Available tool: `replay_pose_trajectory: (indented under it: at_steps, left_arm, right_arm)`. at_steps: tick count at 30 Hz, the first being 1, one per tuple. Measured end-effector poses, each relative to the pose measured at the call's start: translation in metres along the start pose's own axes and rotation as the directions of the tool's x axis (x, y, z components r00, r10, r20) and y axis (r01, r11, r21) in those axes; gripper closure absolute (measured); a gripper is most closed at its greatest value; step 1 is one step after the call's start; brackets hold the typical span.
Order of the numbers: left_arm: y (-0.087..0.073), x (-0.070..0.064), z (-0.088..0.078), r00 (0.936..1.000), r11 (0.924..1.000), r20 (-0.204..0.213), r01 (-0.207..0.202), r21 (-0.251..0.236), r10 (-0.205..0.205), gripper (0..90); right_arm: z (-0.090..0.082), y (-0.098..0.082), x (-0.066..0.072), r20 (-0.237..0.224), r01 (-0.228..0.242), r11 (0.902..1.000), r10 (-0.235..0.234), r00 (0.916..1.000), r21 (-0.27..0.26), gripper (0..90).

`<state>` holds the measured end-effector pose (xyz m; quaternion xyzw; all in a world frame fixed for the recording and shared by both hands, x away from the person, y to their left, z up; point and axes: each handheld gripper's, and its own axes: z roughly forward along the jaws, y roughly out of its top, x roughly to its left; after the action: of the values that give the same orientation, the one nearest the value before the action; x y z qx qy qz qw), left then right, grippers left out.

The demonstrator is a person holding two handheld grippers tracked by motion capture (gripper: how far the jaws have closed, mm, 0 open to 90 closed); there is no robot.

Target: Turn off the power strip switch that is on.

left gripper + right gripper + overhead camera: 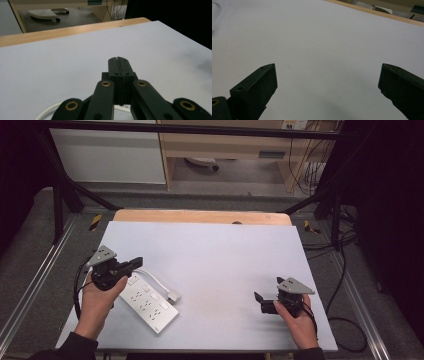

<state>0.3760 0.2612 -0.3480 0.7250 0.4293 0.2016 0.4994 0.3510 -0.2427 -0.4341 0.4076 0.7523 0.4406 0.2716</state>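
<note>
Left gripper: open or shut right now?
Shut. In the left gripper view, the left gripper has its two black jaws pressed flat together, with nothing visible between them.

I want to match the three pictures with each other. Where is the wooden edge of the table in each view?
High view: the wooden edge runs straight across the far side of the table, above the middle.
Left gripper view: it slants from the left side up toward the top right.
Right gripper view: it is a thin strip across the top right corner.
Shared landmark: the white sheet, which meets the edge on its near side.
</note>
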Motion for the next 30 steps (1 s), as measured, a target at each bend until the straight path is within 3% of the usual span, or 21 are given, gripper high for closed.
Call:
replay_pose_trajectory:
  at_steps: [18, 30]
  left_arm:
    - [-0.006, 0.002, 0.008, 0.9999, 0.9962, -0.016, -0.005, 0.087, 0.006, 89.8]
    - [-0.018, 0.010, 0.018, 0.9997, 0.9897, -0.016, 0.020, 0.141, -0.018, 89.8]
  right_arm:
    - [0.001, 0.000, 0.000, -0.011, -0.004, 1.0000, 0.004, 0.9999, 0.003, 2.2]
    - [0.001, 0.000, 0.000, -0.014, 0.000, 1.0000, 0.001, 0.9999, 0.006, 2.2]
